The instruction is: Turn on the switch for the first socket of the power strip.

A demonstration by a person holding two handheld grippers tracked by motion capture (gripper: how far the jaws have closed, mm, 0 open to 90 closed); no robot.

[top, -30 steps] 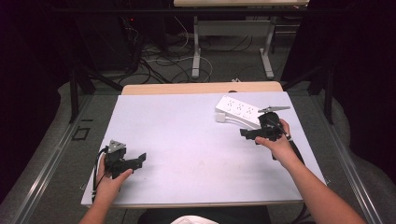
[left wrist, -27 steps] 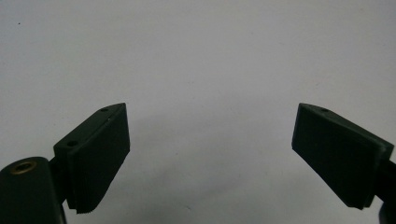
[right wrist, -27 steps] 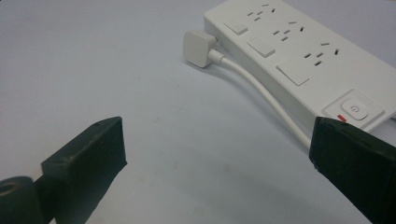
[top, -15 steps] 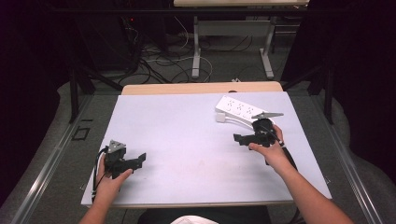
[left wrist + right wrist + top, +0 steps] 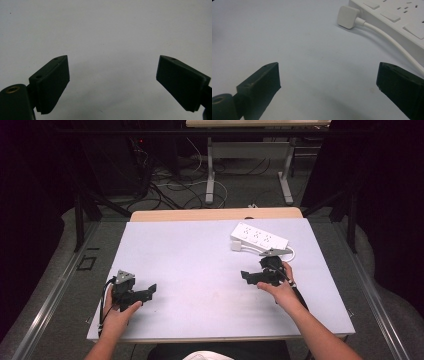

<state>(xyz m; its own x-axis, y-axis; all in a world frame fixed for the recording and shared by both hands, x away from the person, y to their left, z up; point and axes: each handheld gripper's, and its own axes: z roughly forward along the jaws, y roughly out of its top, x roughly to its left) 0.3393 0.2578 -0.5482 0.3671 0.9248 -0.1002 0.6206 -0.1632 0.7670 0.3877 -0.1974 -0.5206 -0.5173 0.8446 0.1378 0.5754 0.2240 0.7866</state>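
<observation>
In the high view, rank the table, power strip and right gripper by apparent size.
1. Table, by far the largest.
2. Power strip.
3. Right gripper; it looks close to the strip and sits nearer the camera, so this order is unsure.

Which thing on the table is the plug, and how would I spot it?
Start at the pale table and go to its far right corner, where a long white power strip lies. The plug is the small white square block beside the strip's near side, not pushed into any socket. A thin white cord runs out of it, which the strip's flat sockets lack.
</observation>
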